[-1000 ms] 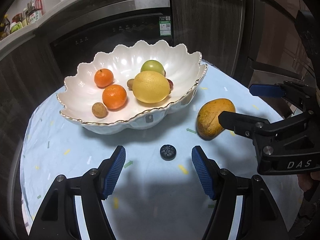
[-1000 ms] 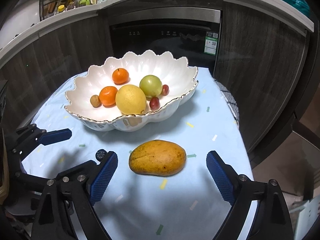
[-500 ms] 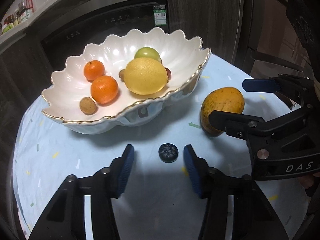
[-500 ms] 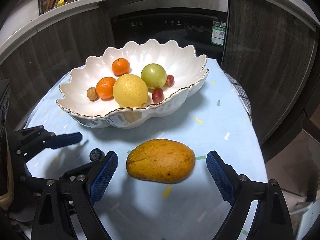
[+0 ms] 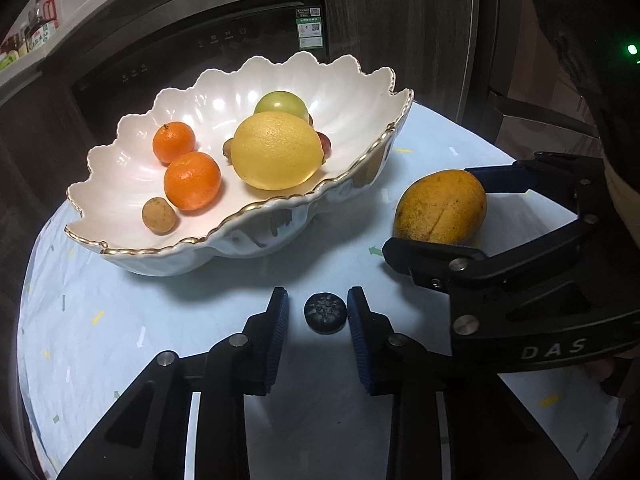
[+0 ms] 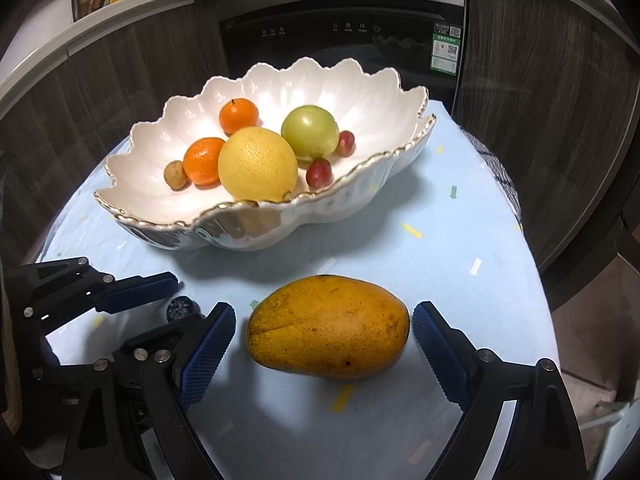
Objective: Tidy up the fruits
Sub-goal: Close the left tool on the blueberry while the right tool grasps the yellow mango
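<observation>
Here both tongs sit spread, the left gripper [image 5: 318, 314] straddling the blueberry [image 5: 325, 313] and the right gripper [image 6: 322, 336] flanking the mango [image 6: 328, 326], near the tabletop's [image 6: 460, 248] front edge, presumably bound for the bowl [image 6: 360, 196]

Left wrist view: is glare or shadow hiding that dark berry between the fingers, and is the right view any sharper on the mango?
Left wrist view: berry sharp, in the gripper's soft shadow, no glare; glare only on the bowl. Right wrist view: mango well lit and in focus, berry half hidden behind a finger. Both views bend straight lines at the edges.
</observation>
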`<action>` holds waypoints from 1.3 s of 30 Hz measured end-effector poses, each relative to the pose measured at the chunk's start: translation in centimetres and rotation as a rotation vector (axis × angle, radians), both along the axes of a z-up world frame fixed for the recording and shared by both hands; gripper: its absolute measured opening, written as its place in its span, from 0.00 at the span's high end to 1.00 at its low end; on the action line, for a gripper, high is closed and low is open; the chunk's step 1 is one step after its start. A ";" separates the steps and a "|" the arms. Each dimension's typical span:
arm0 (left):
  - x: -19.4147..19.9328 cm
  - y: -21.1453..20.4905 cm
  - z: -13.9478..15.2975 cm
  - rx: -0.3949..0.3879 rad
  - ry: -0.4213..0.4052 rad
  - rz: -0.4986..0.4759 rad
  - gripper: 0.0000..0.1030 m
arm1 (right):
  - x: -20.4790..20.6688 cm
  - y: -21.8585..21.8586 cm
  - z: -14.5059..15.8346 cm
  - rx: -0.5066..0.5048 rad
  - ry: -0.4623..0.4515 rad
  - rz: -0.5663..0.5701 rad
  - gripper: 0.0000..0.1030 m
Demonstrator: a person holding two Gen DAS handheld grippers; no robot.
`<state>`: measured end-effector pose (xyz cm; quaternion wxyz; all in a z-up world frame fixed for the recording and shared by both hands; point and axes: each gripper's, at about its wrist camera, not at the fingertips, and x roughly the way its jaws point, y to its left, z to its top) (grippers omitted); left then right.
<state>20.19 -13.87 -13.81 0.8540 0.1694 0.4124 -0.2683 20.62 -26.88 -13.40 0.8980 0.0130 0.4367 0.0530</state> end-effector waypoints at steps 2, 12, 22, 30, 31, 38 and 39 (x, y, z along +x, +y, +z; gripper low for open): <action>0.0 0.0 0.0 0.001 -0.003 -0.001 0.71 | 0.1 0.0 -0.3 -0.003 0.007 0.000 0.12; -0.3 -0.3 0.0 0.003 -0.002 -0.012 0.79 | 0.0 0.2 -0.3 -0.013 0.002 -0.002 0.24; -0.4 0.0 0.4 0.008 -0.010 0.005 0.80 | -0.6 -0.3 -0.1 0.008 0.001 -0.029 0.26; -1.1 0.4 1.9 0.000 -0.037 0.014 0.80 | -1.8 -0.2 1.3 0.010 -0.017 -0.033 0.26; -1.3 0.5 2.2 -0.002 -0.043 0.015 0.80 | -2.0 -0.2 1.5 0.009 -0.021 -0.033 0.26; -2.0 0.9 4.0 -0.012 -0.077 0.029 0.80 | -2.8 0.2 3.5 0.003 -0.058 -0.030 0.26; -2.0 1.0 4.3 -0.013 -0.083 0.030 0.80 | -3.0 0.3 3.8 0.002 -0.063 -0.029 0.26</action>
